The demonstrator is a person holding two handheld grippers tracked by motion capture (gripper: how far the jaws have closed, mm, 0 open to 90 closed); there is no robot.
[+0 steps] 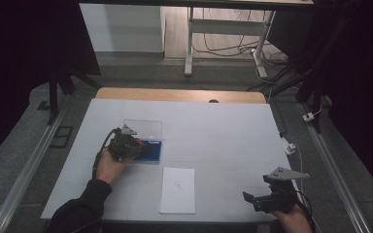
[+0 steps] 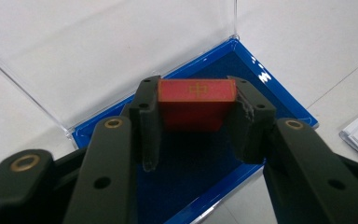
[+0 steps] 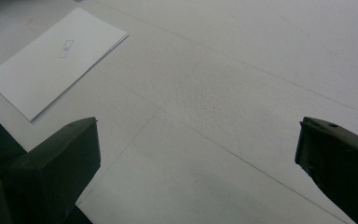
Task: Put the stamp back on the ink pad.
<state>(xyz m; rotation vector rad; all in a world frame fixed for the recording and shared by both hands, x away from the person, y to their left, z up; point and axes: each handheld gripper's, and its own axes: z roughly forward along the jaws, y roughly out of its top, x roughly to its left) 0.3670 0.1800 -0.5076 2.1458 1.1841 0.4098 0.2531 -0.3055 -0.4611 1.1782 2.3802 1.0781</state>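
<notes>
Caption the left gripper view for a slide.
Left tool clamps a red rectangular block above an open blue-lined case with clear lid.

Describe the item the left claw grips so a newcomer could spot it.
On the white table, find the blue-lined case with its clear lid open. Over it the left claw pinches a small red block, the only red thing, stamped with a gold mark.

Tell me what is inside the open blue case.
Held over the blue case, the left gripper grips a red block. Dark blue lining shows; the jaws cover some of the floor.
</notes>
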